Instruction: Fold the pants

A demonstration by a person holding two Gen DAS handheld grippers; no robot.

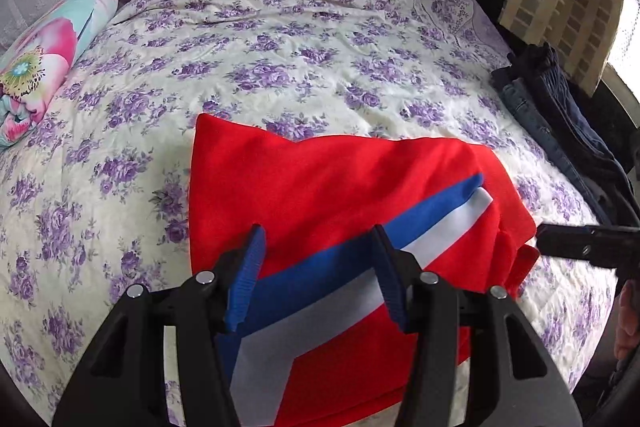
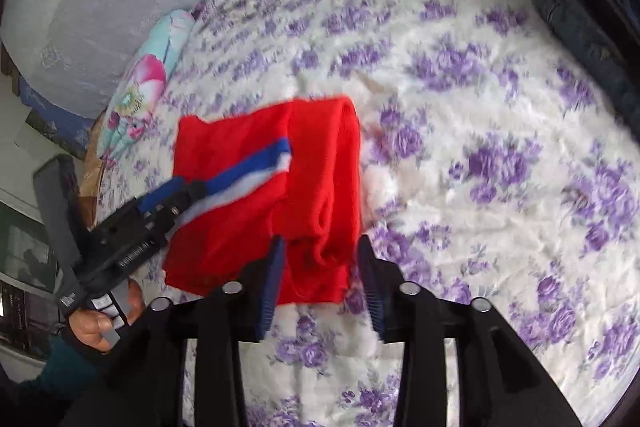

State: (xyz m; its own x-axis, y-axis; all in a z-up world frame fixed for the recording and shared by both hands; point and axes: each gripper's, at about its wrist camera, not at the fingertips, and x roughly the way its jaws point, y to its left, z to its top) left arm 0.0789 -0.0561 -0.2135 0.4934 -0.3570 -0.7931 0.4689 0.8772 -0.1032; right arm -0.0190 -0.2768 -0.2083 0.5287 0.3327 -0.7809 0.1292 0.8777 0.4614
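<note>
Red fleecy pants, blue-and-white striped, folded into a soft slab on quilted floral bedspread. Left gripper and right gripper both parted, ribbed blue pads gripping nothing.

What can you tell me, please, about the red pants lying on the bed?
The red pants are a soft, fleecy-looking garment with a blue and a white stripe running side by side. They lie folded into a compact bundle on the floral bedspread, near its front edge, with rolled layers at one end. The left hand-held gripper hangs over the stripes, jaws apart, while the right hand-held gripper straddles the bundle's near edge, jaws apart, pads not pressing. Nothing else touches them.
</note>
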